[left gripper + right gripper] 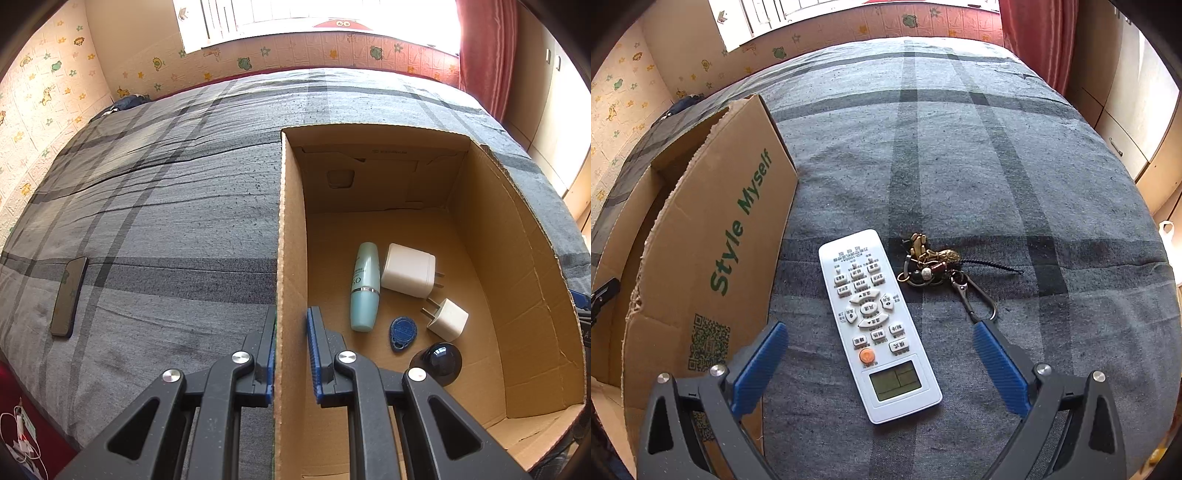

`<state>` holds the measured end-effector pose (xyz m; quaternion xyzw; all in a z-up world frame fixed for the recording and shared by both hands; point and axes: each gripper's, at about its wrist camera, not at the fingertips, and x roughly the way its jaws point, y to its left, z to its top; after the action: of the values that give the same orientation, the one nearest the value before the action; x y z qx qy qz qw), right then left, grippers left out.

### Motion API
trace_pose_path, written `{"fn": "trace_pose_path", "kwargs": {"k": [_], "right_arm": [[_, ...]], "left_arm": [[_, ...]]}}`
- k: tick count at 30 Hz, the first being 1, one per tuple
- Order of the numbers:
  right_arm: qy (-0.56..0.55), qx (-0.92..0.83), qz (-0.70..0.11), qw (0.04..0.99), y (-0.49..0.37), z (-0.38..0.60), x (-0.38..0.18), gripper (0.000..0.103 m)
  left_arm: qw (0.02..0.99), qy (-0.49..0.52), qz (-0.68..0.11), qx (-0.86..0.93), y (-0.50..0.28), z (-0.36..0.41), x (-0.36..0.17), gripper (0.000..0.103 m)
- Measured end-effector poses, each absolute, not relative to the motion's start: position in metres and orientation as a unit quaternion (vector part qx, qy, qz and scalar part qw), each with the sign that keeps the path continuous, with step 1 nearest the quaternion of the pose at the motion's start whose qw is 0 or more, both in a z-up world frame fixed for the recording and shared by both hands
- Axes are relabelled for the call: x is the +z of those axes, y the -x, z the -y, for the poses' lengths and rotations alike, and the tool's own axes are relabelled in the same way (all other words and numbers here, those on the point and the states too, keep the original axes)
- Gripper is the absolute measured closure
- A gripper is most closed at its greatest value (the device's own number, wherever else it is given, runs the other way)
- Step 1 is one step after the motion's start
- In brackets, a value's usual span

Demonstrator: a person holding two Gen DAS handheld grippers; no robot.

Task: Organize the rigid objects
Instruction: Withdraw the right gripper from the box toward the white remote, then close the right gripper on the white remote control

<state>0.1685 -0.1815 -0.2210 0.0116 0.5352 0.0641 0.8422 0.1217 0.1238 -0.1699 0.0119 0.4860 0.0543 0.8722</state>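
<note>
My left gripper (291,314) is shut on the left wall of an open cardboard box (290,221) that stands on the bed. Inside the box lie a teal bottle (365,286), a large white charger (408,270), a small white plug (447,319), a blue key fob (402,333) and a dark round object (439,362). In the right wrist view my right gripper (879,328) hangs open over a white remote control (877,325), one finger on each side and apart from it. A bunch of keys with a carabiner (934,267) lies just right of the remote.
The box's outer side, printed "Style Myself" (738,221), rises close to the left of the remote. A black phone (68,295) lies on the grey checked bedspread (166,184) at the left. Walls, a window and a red curtain (484,55) lie beyond the bed.
</note>
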Motion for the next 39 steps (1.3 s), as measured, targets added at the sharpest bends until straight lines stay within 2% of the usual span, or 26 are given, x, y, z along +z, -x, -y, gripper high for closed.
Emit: {"fn": "trace_pose_path", "kwargs": {"k": [5,9,16,17,19,20,39], "right_arm": [[-0.009,0.068,-0.547,0.834,-0.173,0.176,-0.233,0.006],[-0.009,0.072,-0.559,0.826,-0.178,0.173,-0.241,0.021],[-0.009,0.076,-0.565,0.822,-0.184,0.169,-0.245,0.025],[-0.010,0.075,-0.565,0.822,-0.186,0.169,-0.245,0.028],[-0.004,0.068,-0.565,0.822,-0.188,0.168,-0.245,0.047],[-0.008,0.075,-0.566,0.821,-0.189,0.168,-0.244,0.051],[-0.021,0.062,-0.539,0.840,-0.172,0.166,-0.212,0.053]], "left_arm": [[0.873,-0.011,-0.485,0.054,-0.122,-0.124,-0.169,0.088],[0.873,-0.012,-0.485,0.054,-0.121,-0.125,-0.170,0.088],[0.873,-0.012,-0.485,0.054,-0.120,-0.124,-0.171,0.088],[0.873,-0.012,-0.485,0.054,-0.120,-0.124,-0.171,0.088],[0.873,-0.012,-0.485,0.054,-0.120,-0.124,-0.171,0.088],[0.873,-0.012,-0.485,0.054,-0.120,-0.124,-0.171,0.088],[0.873,-0.012,-0.485,0.053,-0.120,-0.123,-0.170,0.088]]}}
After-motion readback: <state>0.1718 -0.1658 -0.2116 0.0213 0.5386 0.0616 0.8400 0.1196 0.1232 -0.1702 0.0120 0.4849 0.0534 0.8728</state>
